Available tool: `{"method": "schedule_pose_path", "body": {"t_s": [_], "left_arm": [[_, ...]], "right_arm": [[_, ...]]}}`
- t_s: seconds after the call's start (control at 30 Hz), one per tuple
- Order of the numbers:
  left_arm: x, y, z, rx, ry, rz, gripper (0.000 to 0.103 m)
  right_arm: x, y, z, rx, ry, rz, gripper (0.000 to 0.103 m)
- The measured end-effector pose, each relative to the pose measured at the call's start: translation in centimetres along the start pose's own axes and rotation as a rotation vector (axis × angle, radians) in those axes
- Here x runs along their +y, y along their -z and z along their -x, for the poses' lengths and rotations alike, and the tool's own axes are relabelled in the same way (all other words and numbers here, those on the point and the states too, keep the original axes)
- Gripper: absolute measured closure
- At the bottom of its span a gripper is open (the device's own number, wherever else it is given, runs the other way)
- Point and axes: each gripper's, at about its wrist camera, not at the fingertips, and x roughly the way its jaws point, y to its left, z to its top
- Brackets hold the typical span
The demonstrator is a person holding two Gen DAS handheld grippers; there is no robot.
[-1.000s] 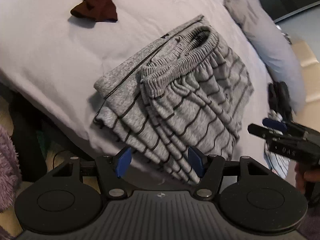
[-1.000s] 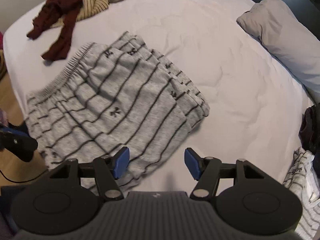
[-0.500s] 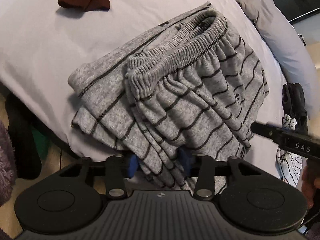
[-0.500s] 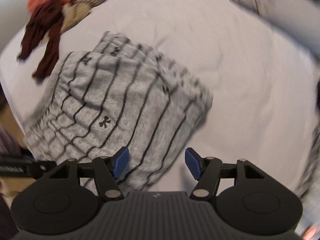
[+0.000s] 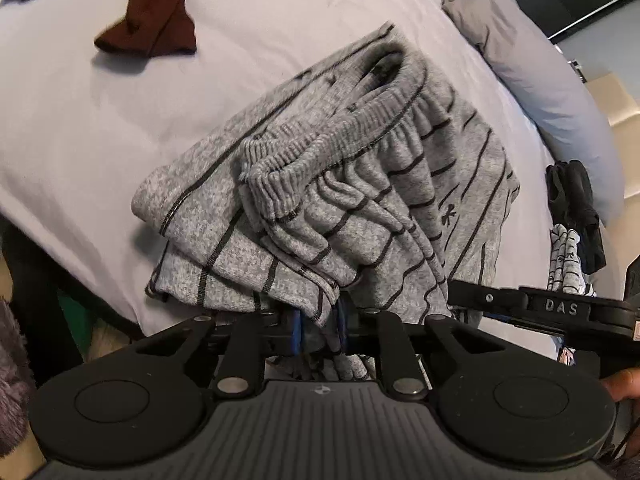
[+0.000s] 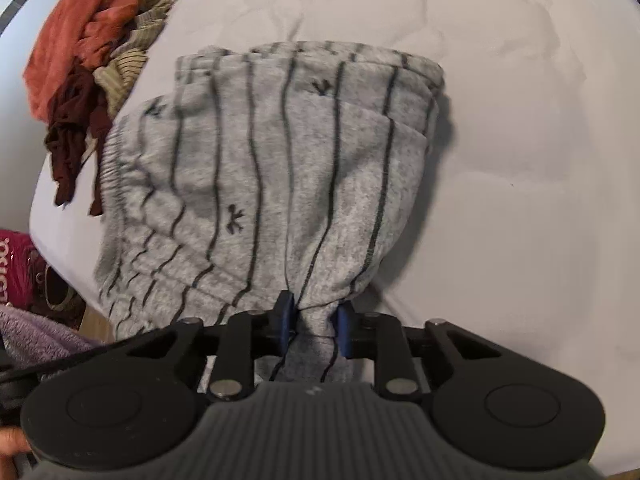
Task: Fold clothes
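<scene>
Grey pants with thin dark stripes lie folded on the pale bed sheet, their ribbed waistband uppermost in the left wrist view. My left gripper is closing on their near edge, and the blue pads press bunched fabric. In the right wrist view the same striped pants stretch away from me. My right gripper is closing too, its pads pinching a gathered fold of the near edge. The right gripper's arm crosses the left wrist view at the right.
A dark maroon garment lies at the far left of the bed. A heap of orange, maroon and striped clothes sits at the bed's far left corner. A grey pillow lies at the right, with dark and patterned clothes beside it.
Both grippers went from open above the pants to closed on the near edge. The right one rolled and dropped onto the fabric; the left one closed in place.
</scene>
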Motion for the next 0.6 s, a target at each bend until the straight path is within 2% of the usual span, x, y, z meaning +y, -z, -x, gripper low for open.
{"method": "schedule_pose_path", "body": {"t_s": [0.17,0.23,0.3,0.37,0.47,0.6], "left_arm": [[0.7,-0.6,2.8,-0.078,-0.050,-0.054,0.090],[1.4,-0.8,3.6,-0.083,-0.064,-0.055,0.090],[2.1,-0.8,3.5,-0.054,-0.058,-0.033,0.090],[2.9,-0.3,2.9,-0.015,-0.019,0.006,0.090],[3.1,0.1,2.2,0.021,0.033,0.026,0.090],[2.0,0.9,1.1,0.077,0.075,-0.020,0.090]], "right_arm": [[1.3,1.5,0.4,0.042,-0.101,-0.053,0.080],[2.1,2.0,0.2,0.057,-0.121,-0.055,0.081],[3.4,2.4,0.2,0.047,-0.081,0.010,0.081],[4.5,2.5,0.3,0.028,-0.027,0.078,0.081],[3.7,1.4,1.5,-0.009,0.006,0.070,0.083],[2.4,1.0,2.3,-0.025,0.045,0.071,0.084]]}}
